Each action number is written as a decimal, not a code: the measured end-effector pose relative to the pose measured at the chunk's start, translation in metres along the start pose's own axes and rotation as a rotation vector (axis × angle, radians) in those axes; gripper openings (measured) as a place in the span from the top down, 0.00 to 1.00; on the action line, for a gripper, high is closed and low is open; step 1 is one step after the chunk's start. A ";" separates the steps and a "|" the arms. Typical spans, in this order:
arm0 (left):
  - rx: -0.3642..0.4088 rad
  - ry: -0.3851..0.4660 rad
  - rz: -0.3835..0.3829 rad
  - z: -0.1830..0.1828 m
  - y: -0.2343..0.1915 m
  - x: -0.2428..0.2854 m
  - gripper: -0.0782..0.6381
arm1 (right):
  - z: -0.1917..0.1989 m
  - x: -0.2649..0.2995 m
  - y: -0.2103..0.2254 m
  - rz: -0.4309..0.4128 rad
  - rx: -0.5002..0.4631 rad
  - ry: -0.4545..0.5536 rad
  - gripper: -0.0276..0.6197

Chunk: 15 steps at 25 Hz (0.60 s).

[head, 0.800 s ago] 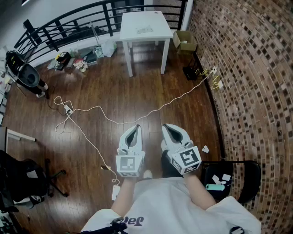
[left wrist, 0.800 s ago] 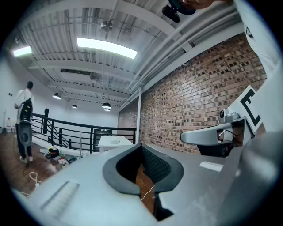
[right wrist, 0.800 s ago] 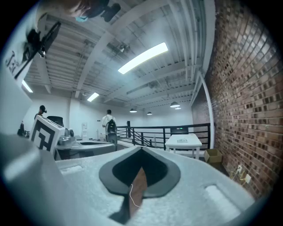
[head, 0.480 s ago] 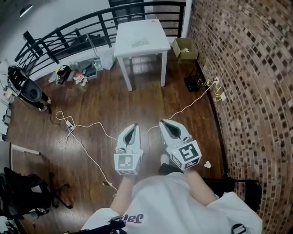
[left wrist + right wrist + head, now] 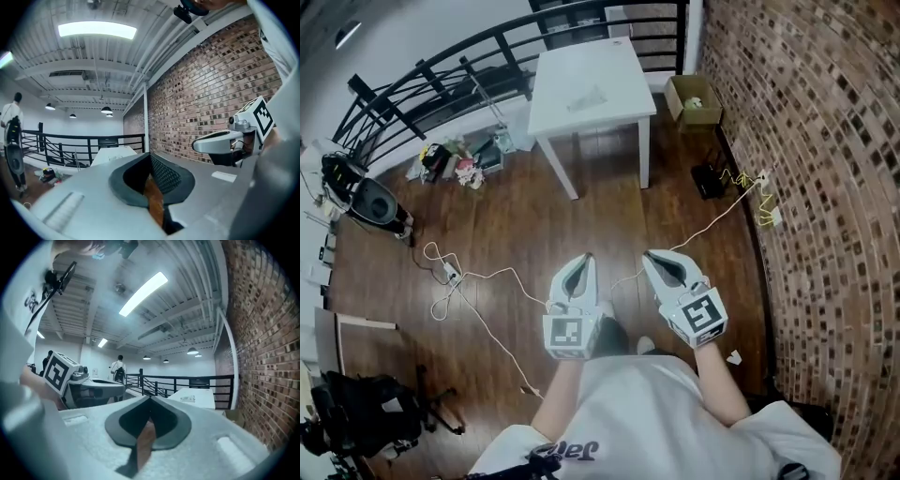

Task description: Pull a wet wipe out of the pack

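Approach to the white table point(image 5: 614, 84) as the step in hand, judging from the distance: no pack near the grippers, only a small flat pale thing point(image 5: 586, 98) lying on the table top, well apart from the person, probably the pack of wipes but too small to tell surely. Left gripper point(image 5: 584, 262) and right gripper point(image 5: 652, 261) held side by side in front of the body, near each other but not touching, pointing almost level toward the table, jaws of both pressed together with nothing between them. To do this step well, walk forward over the wooden floor point(image 5: 516, 216) with care for the white cable point(image 5: 712, 218) running across the way, stepping over and not on. Keep both grippers low and steady during the walk, away from the brick wall point(image 5: 825, 187) at the right. Stop just before the near table edge, with the pale thing within easy reach. Only then part the jaws of both grippers. Probably best to hold the pack down at one end with the left gripper, and to pinch the loose corner of the wipe at the opening with the right one, pulling up slowly and straight. Soft thin pack likely to slide or lift together with the wipe if not held firmly.
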State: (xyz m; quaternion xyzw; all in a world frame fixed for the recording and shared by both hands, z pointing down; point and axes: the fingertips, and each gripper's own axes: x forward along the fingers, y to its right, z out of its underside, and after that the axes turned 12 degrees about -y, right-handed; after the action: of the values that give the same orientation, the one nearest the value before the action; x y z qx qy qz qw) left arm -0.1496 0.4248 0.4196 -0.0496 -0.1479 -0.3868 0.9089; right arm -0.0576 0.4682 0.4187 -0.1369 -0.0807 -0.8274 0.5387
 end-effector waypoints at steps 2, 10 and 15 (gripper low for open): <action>-0.004 0.004 0.009 -0.003 -0.013 0.032 0.87 | 0.001 0.026 0.018 0.008 0.006 -0.009 0.97; -0.041 0.059 0.070 -0.035 -0.099 0.194 0.87 | -0.021 0.161 0.126 0.063 0.019 -0.051 0.97; -0.039 0.100 0.094 -0.087 -0.177 0.292 0.87 | -0.088 0.272 0.193 0.021 0.022 -0.026 0.97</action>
State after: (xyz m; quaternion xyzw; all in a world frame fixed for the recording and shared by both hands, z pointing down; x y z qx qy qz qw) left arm -0.0647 0.0828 0.4222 -0.0548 -0.0923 -0.3483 0.9312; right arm 0.0023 0.1289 0.4172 -0.1424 -0.0954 -0.8190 0.5475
